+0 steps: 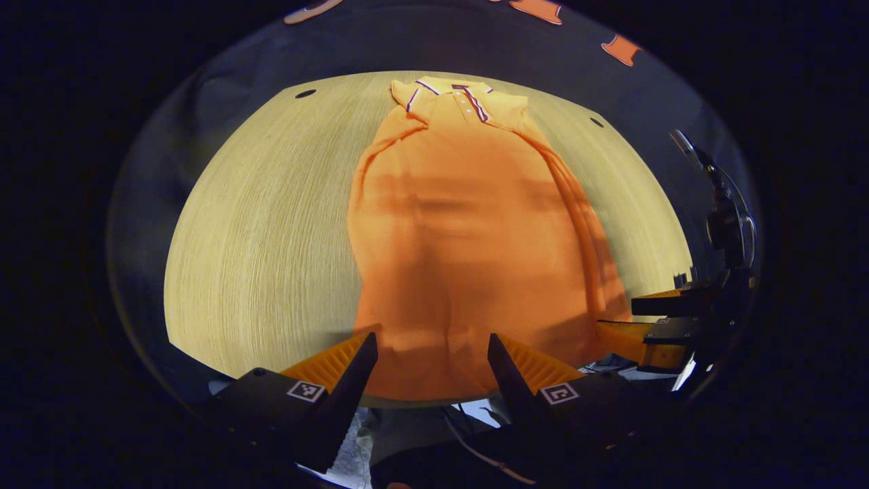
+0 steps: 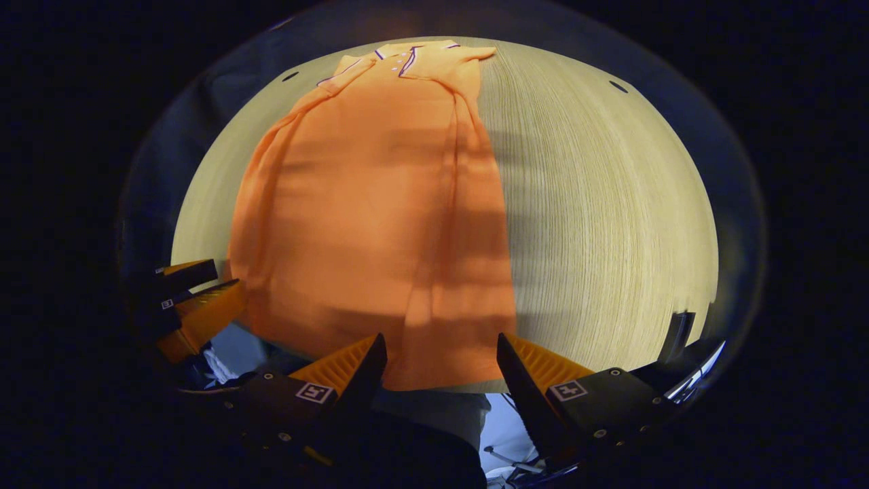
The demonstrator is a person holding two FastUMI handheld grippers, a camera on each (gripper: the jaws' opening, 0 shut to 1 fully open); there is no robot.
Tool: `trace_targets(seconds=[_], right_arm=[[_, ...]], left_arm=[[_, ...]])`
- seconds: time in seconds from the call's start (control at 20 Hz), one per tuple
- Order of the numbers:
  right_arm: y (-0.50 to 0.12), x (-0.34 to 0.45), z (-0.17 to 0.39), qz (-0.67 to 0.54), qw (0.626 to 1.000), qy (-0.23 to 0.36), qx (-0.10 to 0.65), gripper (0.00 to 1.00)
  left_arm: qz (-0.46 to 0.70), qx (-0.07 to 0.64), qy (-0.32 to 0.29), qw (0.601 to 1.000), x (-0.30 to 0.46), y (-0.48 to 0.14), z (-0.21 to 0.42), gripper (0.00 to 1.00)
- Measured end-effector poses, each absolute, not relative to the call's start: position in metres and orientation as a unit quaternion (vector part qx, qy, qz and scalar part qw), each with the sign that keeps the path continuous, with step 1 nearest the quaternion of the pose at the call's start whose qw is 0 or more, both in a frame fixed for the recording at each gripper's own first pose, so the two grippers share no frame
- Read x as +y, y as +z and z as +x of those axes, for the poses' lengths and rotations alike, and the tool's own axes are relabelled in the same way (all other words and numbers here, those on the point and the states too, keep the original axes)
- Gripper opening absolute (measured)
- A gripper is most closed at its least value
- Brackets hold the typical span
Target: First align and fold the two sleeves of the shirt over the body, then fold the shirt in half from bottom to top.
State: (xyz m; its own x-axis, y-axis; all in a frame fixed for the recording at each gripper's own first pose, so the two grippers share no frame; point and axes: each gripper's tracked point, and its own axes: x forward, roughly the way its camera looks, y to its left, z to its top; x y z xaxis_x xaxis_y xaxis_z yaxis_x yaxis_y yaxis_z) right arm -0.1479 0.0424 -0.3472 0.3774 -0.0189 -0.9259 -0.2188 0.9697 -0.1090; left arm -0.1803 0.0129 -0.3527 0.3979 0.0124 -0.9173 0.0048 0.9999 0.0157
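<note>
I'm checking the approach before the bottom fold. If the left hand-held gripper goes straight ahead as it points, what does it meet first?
Probably the bottom hem of the orange shirt, which lies between the open fingers of the left hand-held gripper; depth is uncertain.

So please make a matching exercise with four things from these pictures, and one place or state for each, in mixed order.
Things:
1. orange polo shirt
2. striped collar
3. left claw
4. light wooden round table

Places or states:
a. open, at the shirt's bottom hem
b. lying flat, sleeves folded in
c. under the shirt
d. at the far end of the shirt

Pairs: 1-b, 2-d, 3-a, 4-c
</note>
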Motion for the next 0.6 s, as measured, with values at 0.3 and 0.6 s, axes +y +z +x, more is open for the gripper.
trace_targets(seconds=[0.3,0.6], right_arm=[[-0.361,0.038,-0.155,-0.114,0.811,0.045,0.572,1.0],[-0.362,0.041,-0.154,-0.112,0.802,0.041,0.586,1.0]], left_arm=[[0.005,0.573,0.017,0.819,0.01,-0.373,-0.193,0.99],[0.041,0.577,0.046,0.814,0.018,-0.383,-0.195,0.97]])
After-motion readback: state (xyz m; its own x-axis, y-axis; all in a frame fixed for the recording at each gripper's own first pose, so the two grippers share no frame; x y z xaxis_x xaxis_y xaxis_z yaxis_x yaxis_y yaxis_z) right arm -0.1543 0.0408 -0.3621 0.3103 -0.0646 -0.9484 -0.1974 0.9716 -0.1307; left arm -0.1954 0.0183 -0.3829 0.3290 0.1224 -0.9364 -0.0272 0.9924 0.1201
